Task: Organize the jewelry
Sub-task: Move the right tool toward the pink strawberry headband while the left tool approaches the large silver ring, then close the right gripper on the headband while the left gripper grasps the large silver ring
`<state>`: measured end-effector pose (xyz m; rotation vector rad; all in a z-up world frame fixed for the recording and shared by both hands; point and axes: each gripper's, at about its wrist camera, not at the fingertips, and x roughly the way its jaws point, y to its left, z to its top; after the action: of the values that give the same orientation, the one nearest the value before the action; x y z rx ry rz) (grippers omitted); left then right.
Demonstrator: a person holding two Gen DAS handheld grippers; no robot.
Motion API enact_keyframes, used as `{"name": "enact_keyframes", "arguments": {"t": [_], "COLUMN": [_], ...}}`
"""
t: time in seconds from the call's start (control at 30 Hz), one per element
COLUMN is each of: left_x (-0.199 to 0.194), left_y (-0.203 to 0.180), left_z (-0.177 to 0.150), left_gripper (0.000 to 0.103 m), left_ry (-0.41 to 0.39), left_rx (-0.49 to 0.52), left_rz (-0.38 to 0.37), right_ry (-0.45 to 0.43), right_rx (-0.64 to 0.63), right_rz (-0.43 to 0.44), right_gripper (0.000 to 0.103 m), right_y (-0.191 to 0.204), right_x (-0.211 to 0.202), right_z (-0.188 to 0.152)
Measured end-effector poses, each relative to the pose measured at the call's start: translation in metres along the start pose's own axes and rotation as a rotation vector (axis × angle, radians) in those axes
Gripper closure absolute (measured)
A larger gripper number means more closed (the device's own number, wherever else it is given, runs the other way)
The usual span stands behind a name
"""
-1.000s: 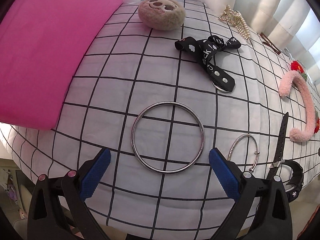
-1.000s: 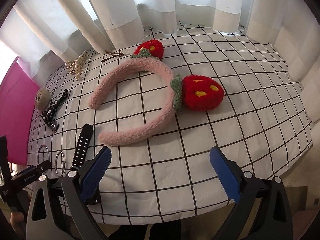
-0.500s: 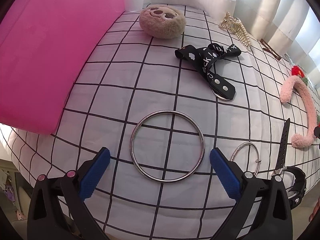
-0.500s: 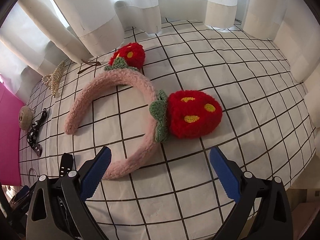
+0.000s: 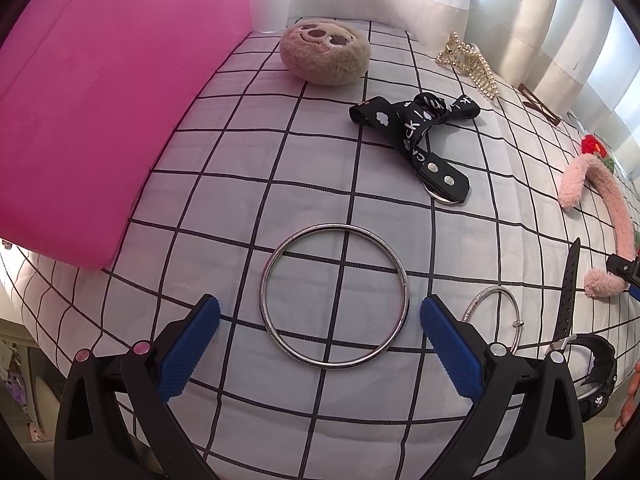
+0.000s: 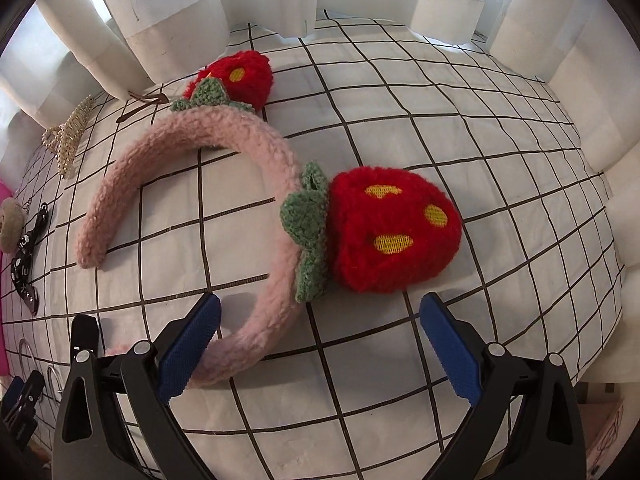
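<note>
Nothing looks sorted yet: every piece lies loose and spread over the grid cloth, none gathered in a holder, so by my reading the whole job is left. A pink box stands at the cloth's left edge; whether it is the destination I cannot tell.

Largest is the fluffy pink headband, lying flat with a red knitted strawberry on its near side and a second one at the far end. The right gripper hangs over its near arm, fingers spread wide and empty, the left fingertip just over the plush.

Next the black ribbon strap, tangled, and a black watch at the near edge. The big steel ring lies plain and thin between the left gripper fingers, which are released and clear of it. A smaller bangle sits just beside, and a gold claw clip far back
</note>
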<state>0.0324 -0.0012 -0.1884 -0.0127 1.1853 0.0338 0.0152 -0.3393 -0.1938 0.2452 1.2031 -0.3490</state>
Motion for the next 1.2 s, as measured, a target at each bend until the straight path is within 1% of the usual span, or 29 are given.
{"name": "enact_keyframes", "arguments": {"t": [0.17, 0.4, 0.47, 0.53, 0.6, 0.63, 0.67, 0.7, 0.73, 0.77, 0.8, 0.83, 0.87, 0.93, 1.07, 1.2], "left_x": [0.001, 0.001, -0.001, -0.005, -0.008, -0.009, -0.009, -0.01, -0.01, -0.01, -0.01, -0.01, -0.009, -0.01, -0.018, -0.029], "left_y": [-0.002, 0.0, -0.003, -0.008, -0.014, -0.017, -0.017, -0.017, -0.018, -0.02, -0.02, -0.021, -0.02, -0.021, -0.014, -0.014], "left_z": [0.001, 0.004, 0.003, 0.001, -0.002, -0.003, -0.003, -0.002, -0.001, -0.001, -0.001, 0.0, 0.002, 0.003, 0.005, 0.007], "left_gripper": [0.005, 0.007, 0.011, 0.022, 0.029, 0.032, 0.032, 0.032, 0.032, 0.032, 0.032, 0.033, 0.033, 0.033, 0.033, 0.033], "left_ry": [-0.033, -0.034, -0.045, -0.056, -0.066, -0.069, -0.07, -0.069, -0.068, -0.069, -0.069, -0.068, -0.066, -0.063, -0.077, -0.097], "left_rx": [0.017, 0.016, 0.027, 0.047, 0.066, 0.072, 0.074, 0.069, 0.07, 0.075, 0.074, 0.069, 0.065, 0.059, 0.051, 0.052], "left_rz": [-0.006, -0.007, -0.012, -0.02, -0.027, -0.029, -0.027, -0.031, -0.031, -0.029, -0.03, -0.034, -0.037, -0.049, -0.069, -0.081], "right_ry": [-0.035, -0.048, -0.046, -0.044, -0.05, -0.053, -0.057, -0.062, -0.066, -0.072, -0.077, -0.073, -0.07, -0.069, -0.104, -0.139], "right_rx": [-0.033, -0.041, -0.048, -0.053, -0.067, -0.073, -0.083, -0.091, -0.094, -0.094, -0.097, -0.093, -0.077, -0.067, -0.048, -0.044], "right_rz": [0.011, 0.015, 0.024, 0.026, 0.029, 0.032, 0.039, 0.04, 0.041, 0.044, 0.047, 0.038, 0.065, 0.084, 0.123, 0.146], "right_gripper": [0.008, 0.009, 0.01, 0.013, 0.018, 0.023, 0.03, 0.034, 0.046, 0.071, 0.085, 0.086, 0.088, 0.09, 0.094, 0.094], "right_y": [0.0, 0.002, 0.003, 0.004, 0.008, 0.01, 0.012, 0.014, 0.015, 0.015, 0.016, 0.015, 0.012, 0.007, 0.002, -0.003], "right_x": [0.0, 0.001, 0.001, -0.001, -0.004, -0.006, -0.008, -0.009, -0.011, -0.013, -0.015, -0.016, -0.016, -0.018, -0.029, -0.044], "right_z": [-0.004, -0.001, -0.001, 0.0, -0.001, -0.002, -0.003, -0.003, -0.003, -0.003, -0.002, -0.001, 0.0, -0.001, -0.005, -0.003]}}
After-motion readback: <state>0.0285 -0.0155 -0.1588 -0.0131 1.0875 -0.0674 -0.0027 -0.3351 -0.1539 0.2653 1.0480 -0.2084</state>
